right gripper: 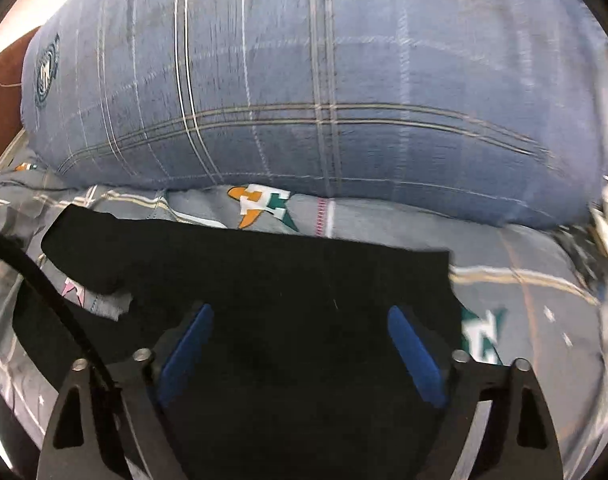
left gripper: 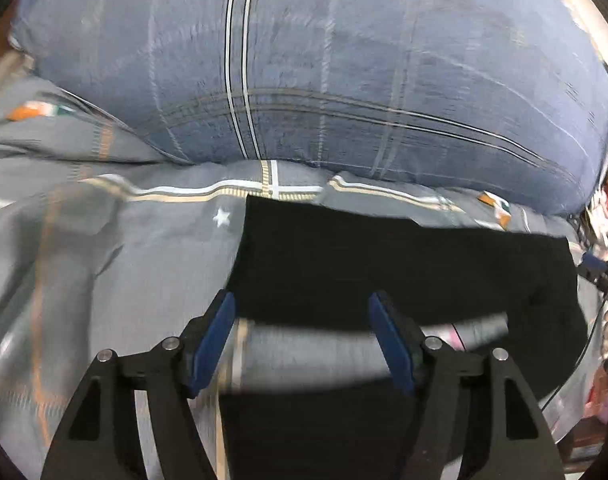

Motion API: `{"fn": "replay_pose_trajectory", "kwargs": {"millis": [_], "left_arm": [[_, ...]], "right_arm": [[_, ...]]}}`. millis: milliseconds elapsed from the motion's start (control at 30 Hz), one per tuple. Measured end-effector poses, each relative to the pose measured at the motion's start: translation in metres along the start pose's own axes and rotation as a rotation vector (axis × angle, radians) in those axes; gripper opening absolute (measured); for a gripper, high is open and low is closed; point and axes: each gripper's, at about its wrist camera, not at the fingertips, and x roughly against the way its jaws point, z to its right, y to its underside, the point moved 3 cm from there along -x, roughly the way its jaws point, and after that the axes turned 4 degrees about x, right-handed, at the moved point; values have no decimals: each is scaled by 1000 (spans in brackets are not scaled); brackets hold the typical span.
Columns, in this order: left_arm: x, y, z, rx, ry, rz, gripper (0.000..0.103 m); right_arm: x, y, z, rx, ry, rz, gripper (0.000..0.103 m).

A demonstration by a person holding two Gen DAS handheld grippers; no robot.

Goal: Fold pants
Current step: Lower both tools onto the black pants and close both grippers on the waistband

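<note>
Right wrist: pillow [right gripper: 323, 92] beyond pants [right gripper: 288, 280]

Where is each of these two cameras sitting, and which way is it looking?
Left wrist: sits on the left gripper, looking forward over the black pants on the grey bedsheet toward the blue plaid pillow; its open jaws show.
Right wrist: sits on the right gripper, facing the same way, lower over the pants; its open jaws and a black cable show.
Shared: pants, bedsheet, pillow.
</note>
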Motion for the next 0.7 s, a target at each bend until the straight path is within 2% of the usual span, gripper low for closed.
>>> {"fn": "replay_pose_trajectory", "kwargs": {"millis": [200,333,467,533,567,600,633,667,700], "left_arm": [[-63,-38,-25,72,56,-82,68],[-87,-44,-15,10,82,-115,70],[-98,-51,1,-58,78,-122,89],[-105,-52,9,-101,38,-125,90],[-107,-50,14,-130,9,-123,85],[-106,-48,20,-165,-17,-109,63],[-101,-46,28,-188,18,-96,43],[-98,-44,33,-191,88,-110,16],[-96,-44,35,-184,104,-114,15]], "right_arm": [[-48,-37,2,59,-124,-107,89],[-75,-49,-4,99,-192,-171,89],[-106,-57,-11,143,-188,-213,89],[-121,-58,-14,147,-193,-229,89],[-128,-57,-17,146,-199,-242,89],[-133,-54,-21,152,-202,-255,89],[-136,-49,-26,171,-195,-260,89],[-135,-48,-31,199,-177,-242,84],[-132,-46,-33,206,-183,-235,78]]}}
